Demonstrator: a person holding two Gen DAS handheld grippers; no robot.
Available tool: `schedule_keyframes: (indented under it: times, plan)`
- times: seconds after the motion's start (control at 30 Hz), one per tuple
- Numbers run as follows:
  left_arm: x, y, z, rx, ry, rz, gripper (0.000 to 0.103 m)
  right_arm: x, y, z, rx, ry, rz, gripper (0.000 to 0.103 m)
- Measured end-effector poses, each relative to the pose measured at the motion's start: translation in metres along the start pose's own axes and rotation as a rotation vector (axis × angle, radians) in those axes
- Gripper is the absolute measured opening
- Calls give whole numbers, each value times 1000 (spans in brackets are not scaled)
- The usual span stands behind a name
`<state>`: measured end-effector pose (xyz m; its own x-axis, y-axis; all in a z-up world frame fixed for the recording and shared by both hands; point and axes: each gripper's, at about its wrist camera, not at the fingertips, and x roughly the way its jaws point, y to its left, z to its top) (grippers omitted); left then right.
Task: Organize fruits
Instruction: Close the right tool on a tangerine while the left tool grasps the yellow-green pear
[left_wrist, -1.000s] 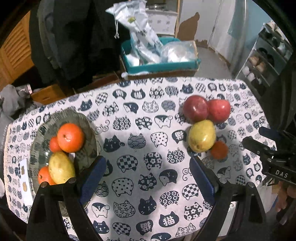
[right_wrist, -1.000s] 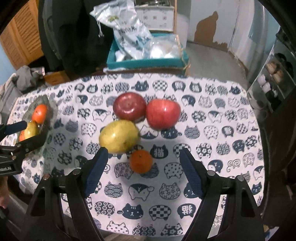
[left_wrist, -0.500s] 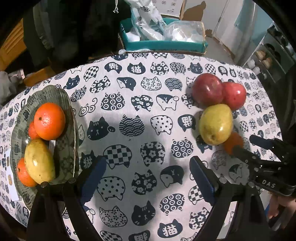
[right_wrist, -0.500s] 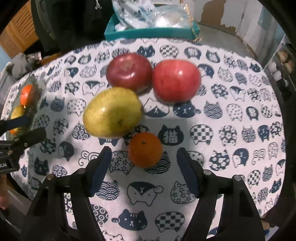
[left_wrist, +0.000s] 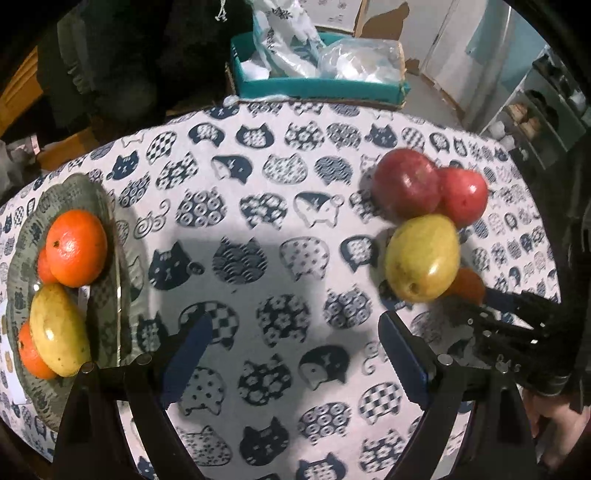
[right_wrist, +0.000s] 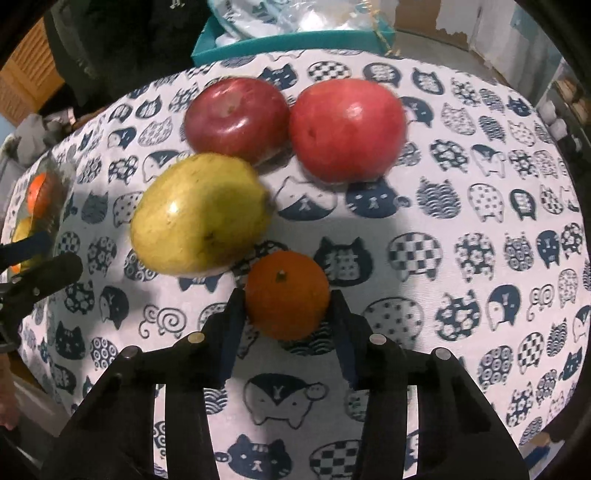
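Observation:
In the right wrist view my right gripper (right_wrist: 287, 314) has its two fingers on either side of a small orange mandarin (right_wrist: 287, 294) that lies on the tablecloth, the pads touching its sides. Just beyond lie a yellow-green mango (right_wrist: 199, 216), a dark red apple (right_wrist: 236, 114) and a red apple (right_wrist: 347, 129). In the left wrist view my left gripper (left_wrist: 295, 343) is open and empty above the cloth. A grey-green plate (left_wrist: 107, 280) at the left holds a large orange (left_wrist: 77, 246), a mango (left_wrist: 59, 328) and smaller oranges. The same mandarin (left_wrist: 469, 286) shows there behind the mango (left_wrist: 423, 258).
The round table wears a white cloth with navy cat faces (left_wrist: 258, 229). A teal box with plastic bags (left_wrist: 317, 77) stands beyond the far edge. Shelves (left_wrist: 546, 110) stand at the right. Dark clothing hangs at the back left.
My right gripper has moved forward and down and narrowed around the mandarin. My left gripper has come lower and closer to the cloth and stays open.

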<state>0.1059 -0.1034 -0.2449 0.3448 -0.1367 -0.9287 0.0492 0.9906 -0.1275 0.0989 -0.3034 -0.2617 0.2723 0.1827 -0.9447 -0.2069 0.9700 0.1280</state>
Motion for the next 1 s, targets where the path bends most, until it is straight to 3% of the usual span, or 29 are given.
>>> schedule_keyframes:
  times: [0.37, 0.57, 1.0]
  plan:
    - [9, -41, 21, 38, -7, -76, 93, -25, -43, 10, 42, -61, -98, 44]
    - [25, -61, 29, 49, 19, -105, 93, -34, -66, 12, 86, -79, -109, 44]
    - [61, -87, 37, 71, 87, -117, 92, -20, -77, 15, 111, -61, -107, 44]
